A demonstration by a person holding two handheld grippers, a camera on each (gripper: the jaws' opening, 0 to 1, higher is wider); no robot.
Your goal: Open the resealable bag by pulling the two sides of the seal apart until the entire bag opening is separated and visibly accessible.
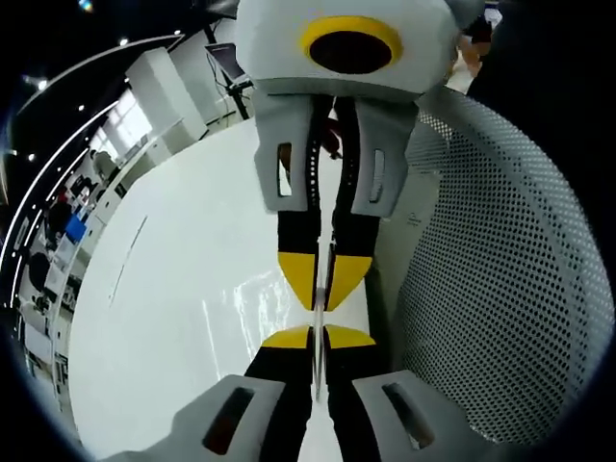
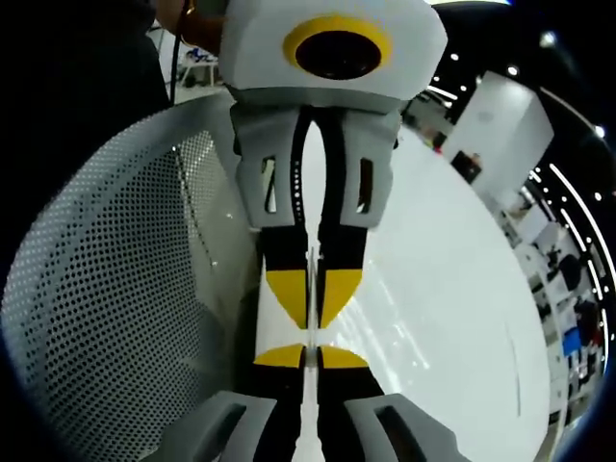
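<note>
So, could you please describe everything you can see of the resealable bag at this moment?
The bag shows nearly edge-on, as a thin, clear, glossy film, apparently plastic. It stands as a narrow line running between the yellow-tipped jaws of the left gripper and of the right gripper, which face each other tip to tip. Both pairs of jaws look closed on the film. It is held above the white table. Its seal, its contents and whether it is open cannot be made out.

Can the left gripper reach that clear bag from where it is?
Probably yes: the left gripper looks shut on the bag at its thin edge, facing the right gripper, nothing between.
</note>
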